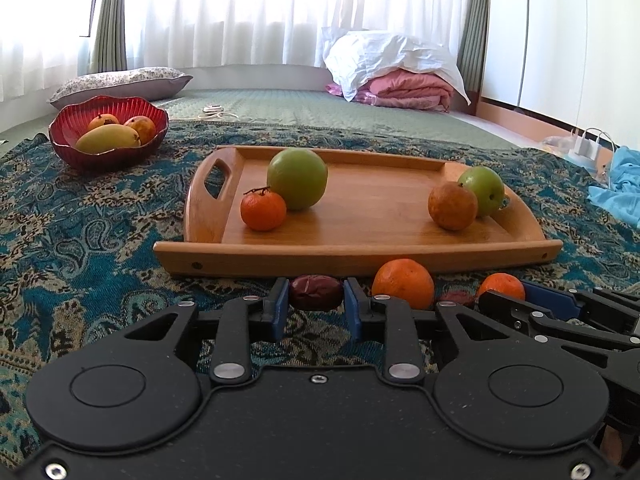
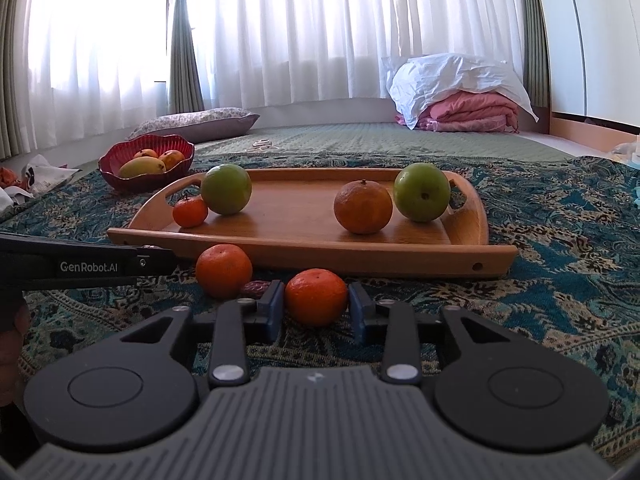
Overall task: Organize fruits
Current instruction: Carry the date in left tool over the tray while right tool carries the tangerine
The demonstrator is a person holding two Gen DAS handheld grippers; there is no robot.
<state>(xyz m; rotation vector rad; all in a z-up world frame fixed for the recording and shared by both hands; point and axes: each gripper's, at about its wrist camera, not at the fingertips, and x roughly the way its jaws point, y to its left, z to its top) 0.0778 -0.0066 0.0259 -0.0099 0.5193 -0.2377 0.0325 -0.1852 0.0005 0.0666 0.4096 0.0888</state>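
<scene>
- The red bowl [image 1: 108, 136] stands near the far left corner of the patterned cloth [image 1: 80, 232]; it holds a yellow mango [image 1: 107, 139] and two smaller orange-yellow fruits.
- The wooden tray [image 1: 352, 258] lies in the middle of the cloth, to the right of the bowl and apart from it.
- At the left end of the tray, a small tangerine [image 1: 263, 210] touches a big green fruit [image 1: 297, 179] behind it.
- At the right end of the tray, a dull orange [image 1: 452, 205] sits just beside a second green fruit [image 1: 482, 189].
- In front of the near edge of the tray, the left gripper [image 1: 316, 298] has its blue pads on both sides of a dark red date [image 1: 316, 296]; they seem to touch it, so it grips the date.
- To the right, a bright orange [image 1: 403, 283] rests on the cloth, close to the tray edge.
- A second dark date [image 2: 255, 289] lies between this orange and the right gripper.
- The right gripper [image 2: 316, 304] is open around another tangerine [image 2: 316, 297]; the left pad is close to it, and the right pad shows a small gap.
</scene>
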